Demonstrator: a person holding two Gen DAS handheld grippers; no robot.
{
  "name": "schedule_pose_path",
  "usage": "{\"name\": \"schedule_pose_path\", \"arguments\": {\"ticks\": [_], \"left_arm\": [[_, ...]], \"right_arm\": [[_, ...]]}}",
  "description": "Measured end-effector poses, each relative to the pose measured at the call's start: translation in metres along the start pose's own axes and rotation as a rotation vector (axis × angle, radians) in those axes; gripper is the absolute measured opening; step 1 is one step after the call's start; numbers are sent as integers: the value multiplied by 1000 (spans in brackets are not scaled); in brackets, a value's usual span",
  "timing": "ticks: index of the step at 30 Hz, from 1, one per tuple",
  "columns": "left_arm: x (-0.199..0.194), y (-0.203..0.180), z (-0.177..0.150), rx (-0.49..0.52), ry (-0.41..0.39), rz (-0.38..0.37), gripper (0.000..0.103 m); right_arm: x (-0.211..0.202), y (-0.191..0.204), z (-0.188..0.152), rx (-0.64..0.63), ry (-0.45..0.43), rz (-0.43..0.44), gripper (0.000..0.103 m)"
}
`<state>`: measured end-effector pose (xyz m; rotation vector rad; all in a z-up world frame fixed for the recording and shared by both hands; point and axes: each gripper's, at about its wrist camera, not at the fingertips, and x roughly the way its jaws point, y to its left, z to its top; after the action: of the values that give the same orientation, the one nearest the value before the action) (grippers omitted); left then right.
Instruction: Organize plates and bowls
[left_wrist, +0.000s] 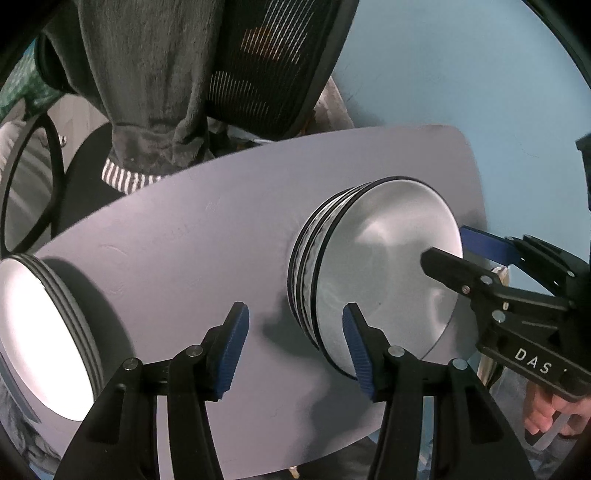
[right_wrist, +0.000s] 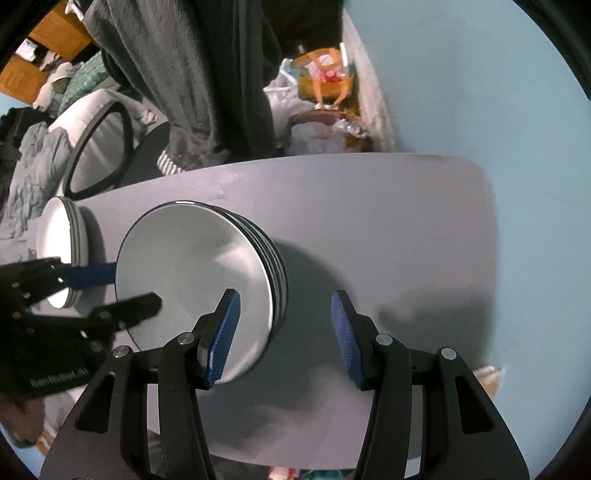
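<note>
A stack of round, matte silver-grey plates (left_wrist: 384, 266) with black rims sits on the smooth pale oval table (left_wrist: 184, 243), and a stack of white plates (left_wrist: 40, 339) at its left edge. The left gripper (left_wrist: 295, 343) and right gripper (right_wrist: 284, 332), black with ribbed blue pads, stand apart, empty, flanking the grey stack's rim. Lettering on the right gripper's body reads "DAS".

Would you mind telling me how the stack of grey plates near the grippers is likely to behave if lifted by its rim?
The stack of grey plates looks rigid, probably ceramic, so likely fragile. Several plates together would probably feel heavy. Their smooth, glossy surface suggests they may slip between the gripper's pads or slide apart if tilted.
</note>
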<state>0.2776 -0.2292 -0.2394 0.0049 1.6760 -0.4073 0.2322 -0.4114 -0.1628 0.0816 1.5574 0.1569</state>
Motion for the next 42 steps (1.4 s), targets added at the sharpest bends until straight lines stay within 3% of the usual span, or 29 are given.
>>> {"name": "schedule_pose_path", "arguments": {"ticks": [13,19,24,27,42], "left_arm": [[20,18,0,-129,25,-60,53],[21,17,-1,-143,18,-82,46],[24,14,-2,-155,23,-115,36],[25,12,-3,-154,26,-133,27],[15,22,-21,-153,-11,-115,27]], "right_arm": [[32,-8,19,-27,56,80,50],[36,-8,22,-54,68,103,50],[36,-5,23,-72,82,146,29],[36,-1,24,-89,85,142,26],[41,22,14,-125,87,88,27]]}}
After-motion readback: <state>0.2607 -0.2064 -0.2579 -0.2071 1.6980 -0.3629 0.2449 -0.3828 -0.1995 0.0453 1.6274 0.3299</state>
